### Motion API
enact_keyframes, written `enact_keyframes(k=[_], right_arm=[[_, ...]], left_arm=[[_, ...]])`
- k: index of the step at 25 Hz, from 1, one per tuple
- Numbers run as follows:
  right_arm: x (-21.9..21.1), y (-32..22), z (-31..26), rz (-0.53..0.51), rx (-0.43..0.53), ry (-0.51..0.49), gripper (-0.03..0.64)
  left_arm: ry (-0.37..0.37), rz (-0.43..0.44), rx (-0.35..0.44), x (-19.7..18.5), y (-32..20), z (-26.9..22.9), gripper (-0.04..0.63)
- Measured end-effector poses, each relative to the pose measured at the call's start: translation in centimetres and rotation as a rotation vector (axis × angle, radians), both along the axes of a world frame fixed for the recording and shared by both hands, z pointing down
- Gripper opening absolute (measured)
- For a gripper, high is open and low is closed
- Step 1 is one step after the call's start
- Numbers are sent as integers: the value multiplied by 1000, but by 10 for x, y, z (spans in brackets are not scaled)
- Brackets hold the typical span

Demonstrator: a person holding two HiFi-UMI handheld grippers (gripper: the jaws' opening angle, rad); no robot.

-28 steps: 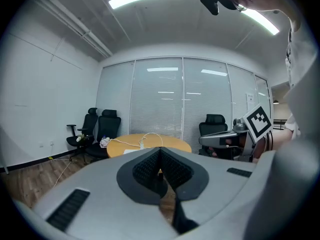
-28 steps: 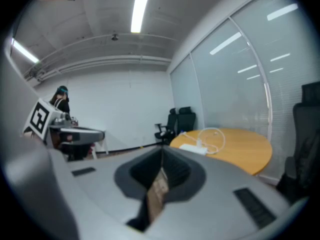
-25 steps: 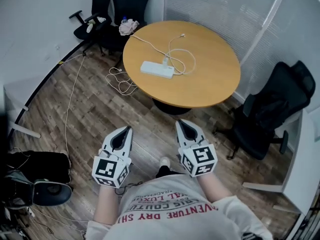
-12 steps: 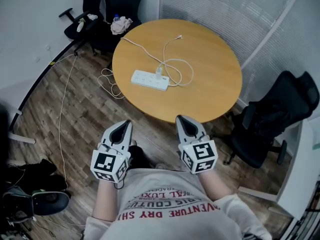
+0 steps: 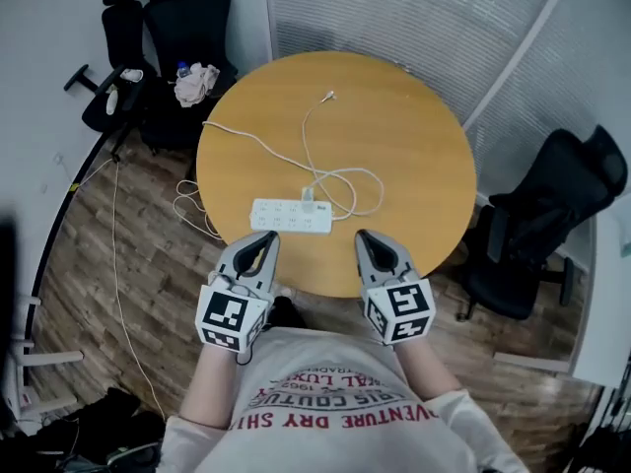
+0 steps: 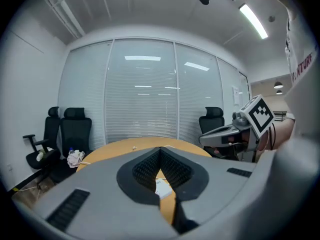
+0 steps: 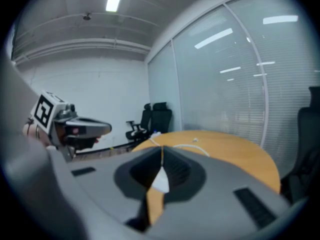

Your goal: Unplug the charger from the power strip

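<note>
The charger (image 5: pixel 308 198) on the power strip (image 5: pixel 292 216) is too small for detail.

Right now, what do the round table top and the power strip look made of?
Table top: probably wood veneer or laminate, smooth and matte, judging by its even honey-tan surface. Power strip: likely moulded white plastic, uniform and smooth.

White power strip (image 5: pixel 292 217), tan table (image 5: pixel 419 131), black chair (image 5: pixel 540 227)
</note>
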State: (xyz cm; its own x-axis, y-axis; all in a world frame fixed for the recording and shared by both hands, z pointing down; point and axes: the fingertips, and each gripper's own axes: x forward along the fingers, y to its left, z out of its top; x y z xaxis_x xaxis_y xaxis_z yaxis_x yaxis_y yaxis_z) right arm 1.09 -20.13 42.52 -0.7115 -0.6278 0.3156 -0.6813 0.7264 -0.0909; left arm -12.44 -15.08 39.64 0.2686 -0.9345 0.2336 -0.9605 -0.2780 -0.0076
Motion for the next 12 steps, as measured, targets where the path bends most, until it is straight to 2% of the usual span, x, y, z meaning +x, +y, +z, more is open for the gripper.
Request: enact_keyframes(k=[6, 12], right_arm=[[-33, -41, 9, 121, -63, 7, 29], [-60, -64, 54, 183, -178, 71, 29]], left_arm=[[17, 135, -29, -41, -68, 6, 32], [54, 256, -139, -64, -107, 62, 32]])
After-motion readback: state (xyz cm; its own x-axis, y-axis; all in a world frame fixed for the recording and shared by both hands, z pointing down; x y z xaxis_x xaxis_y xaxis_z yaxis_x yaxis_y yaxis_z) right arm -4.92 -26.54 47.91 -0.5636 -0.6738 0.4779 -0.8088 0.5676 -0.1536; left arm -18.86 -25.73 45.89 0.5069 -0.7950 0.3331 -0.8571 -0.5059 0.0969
